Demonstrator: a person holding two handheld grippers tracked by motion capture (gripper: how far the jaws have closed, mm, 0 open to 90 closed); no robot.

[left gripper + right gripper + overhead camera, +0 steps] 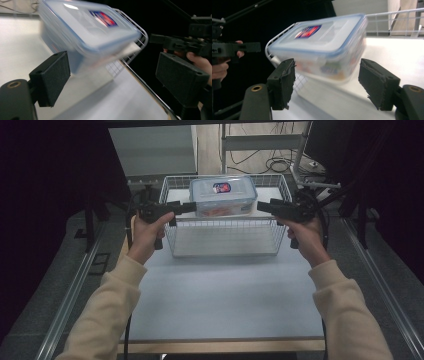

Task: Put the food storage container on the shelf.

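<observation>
A clear plastic box (223, 195) with a blue-rimmed lid and a red and blue label hangs tilted over the back of a white wire basket (225, 254). My left gripper (192, 207) is at its left end and my right gripper (260, 205) at its right end. In the left gripper view the box (87, 27) is blurred and lies beyond the open left gripper (112, 60). In the right gripper view the box (322, 45), with colourful contents, is blurred beyond the open right gripper (325, 67). Neither gripper's pads touch it.
The basket stands at the far end of a white tabletop (225, 295). Metal rails (75, 285) run along both sides of the table. A grey cabinet (155, 150) and floor cables (270, 162) lie behind. Dark curtains flank the table.
</observation>
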